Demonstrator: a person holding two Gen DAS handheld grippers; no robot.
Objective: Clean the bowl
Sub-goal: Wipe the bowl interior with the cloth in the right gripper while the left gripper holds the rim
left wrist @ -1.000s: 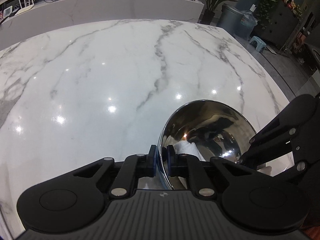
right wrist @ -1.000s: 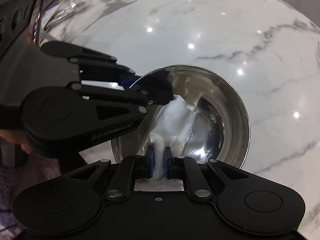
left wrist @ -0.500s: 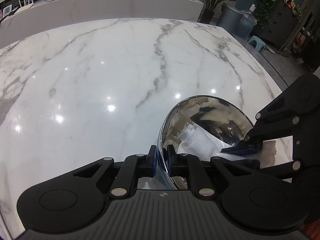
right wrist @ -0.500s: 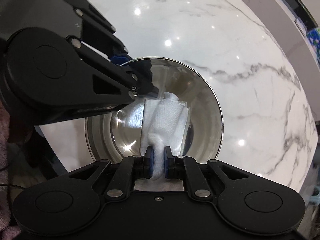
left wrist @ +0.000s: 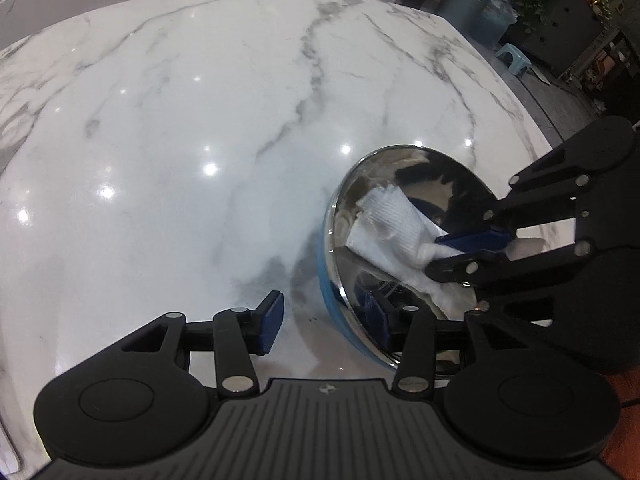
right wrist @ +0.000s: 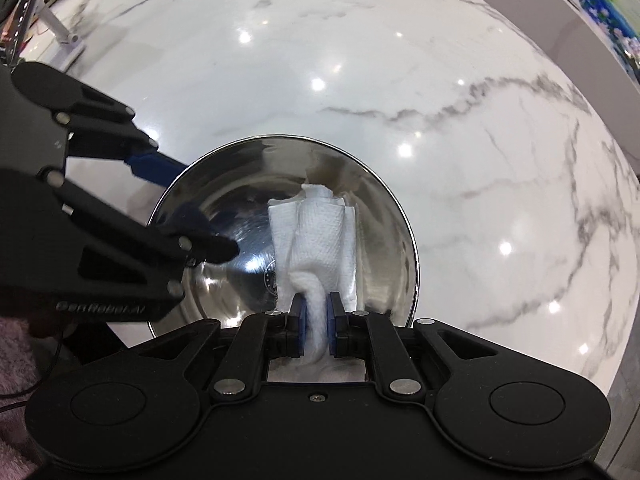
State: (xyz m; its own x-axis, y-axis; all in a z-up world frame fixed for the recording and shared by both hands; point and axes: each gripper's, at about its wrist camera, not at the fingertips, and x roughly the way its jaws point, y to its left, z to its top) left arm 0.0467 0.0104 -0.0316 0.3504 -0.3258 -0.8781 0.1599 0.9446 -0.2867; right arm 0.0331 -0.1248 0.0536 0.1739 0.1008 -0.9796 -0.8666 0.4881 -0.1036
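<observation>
You are gripping a folded white paper towel [right wrist: 316, 236] in the right gripper [right wrist: 317, 318], its blue pads pinched tight on the twisted tail of the sheet so that the broad folded part is hanging forward into the steel bowl [right wrist: 384, 248]. The bowl is sitting on the white marble countertop [right wrist: 400, 80], near its edge on your side; in the left wrist view its rim [left wrist: 334, 264] is appearing tilted up toward that camera, though the fisheye makes the angle hard to judge. The left gripper [left wrist: 326, 322] is opening at this moment: the rim is running between its two fingers, one blue pad [left wrist: 270, 322] standing clear outside the bowl wall and the other inside, neither pressing on the metal as far as the frames show. That straddle reads as a steadying hold on the rim being released, probably because the wiping pass needs no further bracing. The interior is looking bright and mirror-like, with no visible residue, so the cleaning is likely near its end. With the rim unclamped, the bowl is free to slide on the polished stone if the towel drags.
</observation>
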